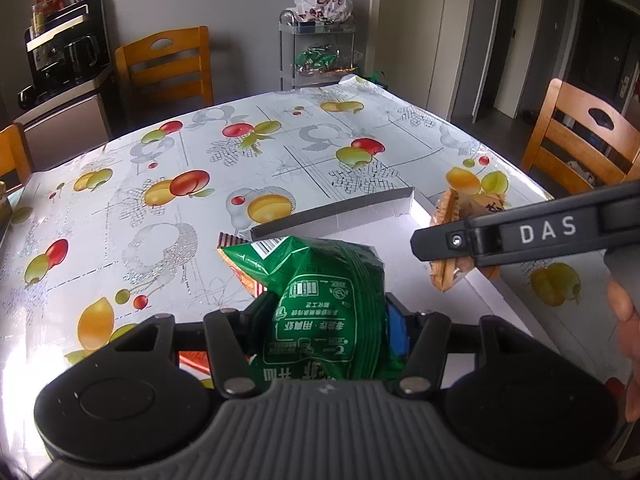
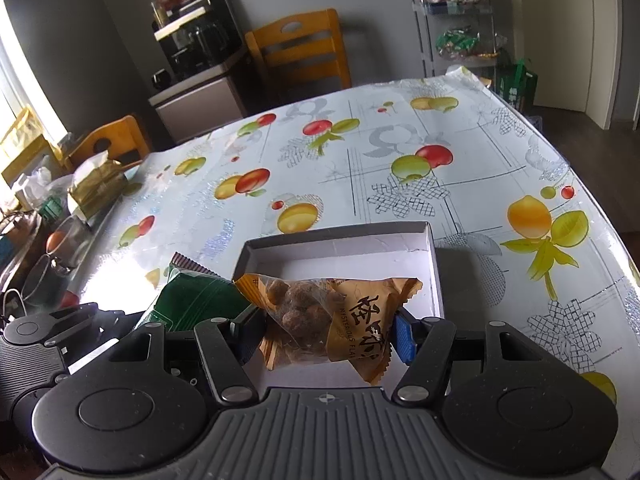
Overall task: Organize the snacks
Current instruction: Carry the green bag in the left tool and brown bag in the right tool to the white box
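Two snack packets are in your tongs, one per hand.

Item 1: green snack bag [image 1: 320,304], pinched between the pads of your left tongs [image 1: 326,322]. It stands up out of the grip, crumpled, barcode end uppermost, held over the near left edge of the box. From the right wrist view the same bag [image 2: 192,300] shows just left of the box.

Item 2: orange packet of brown balls [image 2: 332,316], part clear, part printed, pinched crosswise in your right tongs [image 2: 326,334]; the blue pad [image 2: 403,340] presses its right side. It hangs over the near end of the box. From the left wrist view the packet [image 1: 452,208] shows behind the black arm of the right tongs.

Item 3: shallow white box [image 2: 434,260] with dark outer walls, open, lying on the worktop [image 2: 360,160]; no packet lies on the visible part of its floor.

Item 4: worktop under a glossy fruit-print cloth.

Item 5: wooden chairs [image 1: 168,68] around the worktop, and a wire rack [image 1: 320,48] by the far wall with a plastic bag on top.
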